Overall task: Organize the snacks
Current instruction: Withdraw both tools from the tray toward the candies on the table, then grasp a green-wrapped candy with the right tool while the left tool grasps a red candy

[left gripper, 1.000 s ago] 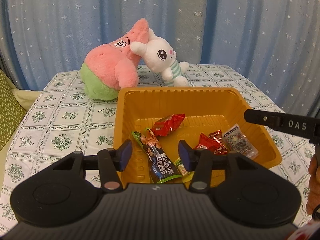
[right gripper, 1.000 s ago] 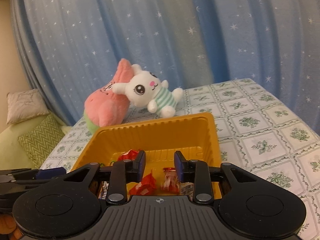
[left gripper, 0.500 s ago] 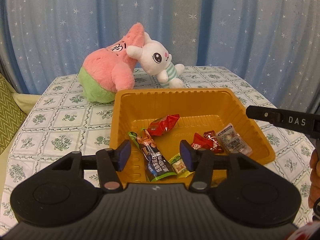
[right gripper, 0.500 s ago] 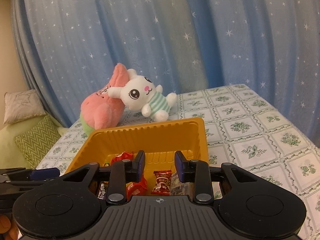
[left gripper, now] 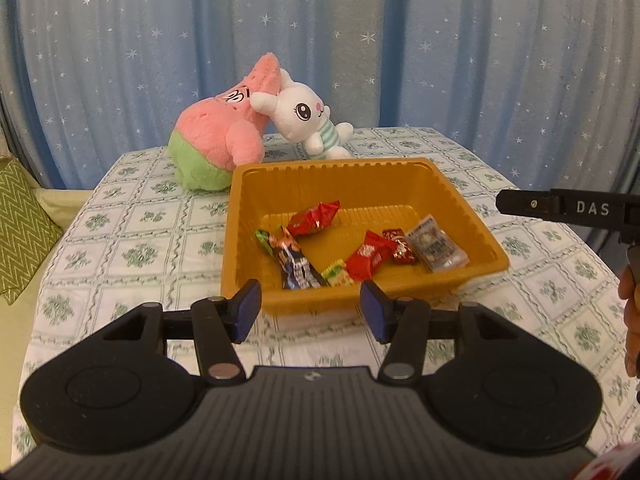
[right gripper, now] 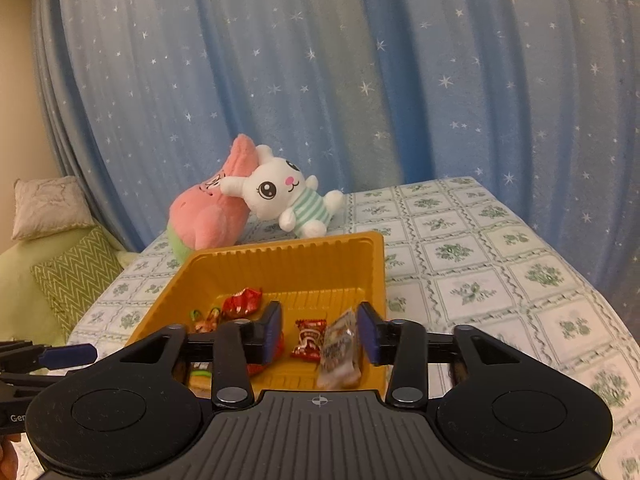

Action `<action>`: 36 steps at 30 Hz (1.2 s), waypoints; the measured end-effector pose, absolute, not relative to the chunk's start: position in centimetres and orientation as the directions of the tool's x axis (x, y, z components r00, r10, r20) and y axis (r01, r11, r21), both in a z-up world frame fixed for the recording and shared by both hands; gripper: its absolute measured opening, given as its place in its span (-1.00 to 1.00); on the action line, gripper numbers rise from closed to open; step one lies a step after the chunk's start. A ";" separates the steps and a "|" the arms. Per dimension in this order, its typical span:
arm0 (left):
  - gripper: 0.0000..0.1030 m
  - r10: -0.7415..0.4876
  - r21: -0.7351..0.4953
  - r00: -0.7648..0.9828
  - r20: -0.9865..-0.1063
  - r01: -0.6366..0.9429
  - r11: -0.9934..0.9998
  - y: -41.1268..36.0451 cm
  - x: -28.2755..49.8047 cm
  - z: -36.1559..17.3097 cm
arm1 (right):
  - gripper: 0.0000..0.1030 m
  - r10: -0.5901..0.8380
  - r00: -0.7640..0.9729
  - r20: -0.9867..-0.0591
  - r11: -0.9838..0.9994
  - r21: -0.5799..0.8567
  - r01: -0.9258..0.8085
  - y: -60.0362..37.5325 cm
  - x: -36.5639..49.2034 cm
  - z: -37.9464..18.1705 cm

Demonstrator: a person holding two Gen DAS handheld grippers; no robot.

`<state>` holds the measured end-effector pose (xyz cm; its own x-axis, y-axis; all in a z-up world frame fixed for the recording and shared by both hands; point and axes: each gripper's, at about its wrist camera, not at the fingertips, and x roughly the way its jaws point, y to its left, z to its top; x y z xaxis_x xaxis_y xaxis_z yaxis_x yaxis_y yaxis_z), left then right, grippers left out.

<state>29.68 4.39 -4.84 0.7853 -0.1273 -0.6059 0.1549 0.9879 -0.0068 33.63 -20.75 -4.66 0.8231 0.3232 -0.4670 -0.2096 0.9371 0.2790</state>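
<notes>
Both tools, left tool [left gripper: 310, 310] and right tool [right gripper: 319, 332], are released and empty. Ahead of my right tool, nearest, the clear packet [right gripper: 339, 350] stands lengthwise in the tray [right gripper: 280, 258].

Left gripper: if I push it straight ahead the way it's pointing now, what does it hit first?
Probably the near wall of the orange tray, which sits right ahead of the open left gripper. If it passes over the rim, the snack packets come next; height is hard to judge.

Tray [right gripper: 280, 258] near wall: hidden from us behind right gripper [right gripper: 319, 332].
Clear packet [left gripper: 436, 245] print: too small; we could not read it.
</notes>
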 end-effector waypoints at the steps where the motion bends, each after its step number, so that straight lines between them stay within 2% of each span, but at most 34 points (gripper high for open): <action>1: -0.01 -0.125 -0.009 0.786 -0.605 0.150 0.989 4.5 29.1 -4.8 | -0.01 0.323 0.824 -0.466 0.936 0.283 -0.208 -20.9 33.1 -4.5; 9: -0.01 -0.101 -0.029 0.786 -0.610 0.105 0.994 5.6 23.1 -5.4 | 0.05 0.332 0.817 -0.471 0.935 0.279 -0.219 -21.6 28.2 -4.5; 19: 0.09 -0.086 -0.017 0.760 -0.644 0.098 0.995 5.4 17.5 -7.6 | 0.06 0.389 0.767 -0.510 0.921 0.249 -0.301 -20.2 21.6 -7.5; 27: 0.20 -0.062 -0.005 0.747 -0.662 0.078 0.997 5.8 17.0 -8.6 | 0.06 0.441 0.713 -0.545 0.893 0.183 -0.412 -18.1 19.8 -9.6; 32: 0.36 -0.046 -0.008 0.747 -0.664 0.055 0.998 6.3 17.5 -8.9 | 0.06 0.468 0.656 -0.591 0.864 0.151 -0.481 -16.1 20.2 -11.0; 36: 0.37 -0.046 -0.020 0.742 -0.669 0.044 0.999 6.6 17.8 -9.2 | 0.06 0.468 0.623 -0.627 0.842 0.103 -0.529 -14.4 20.5 -12.5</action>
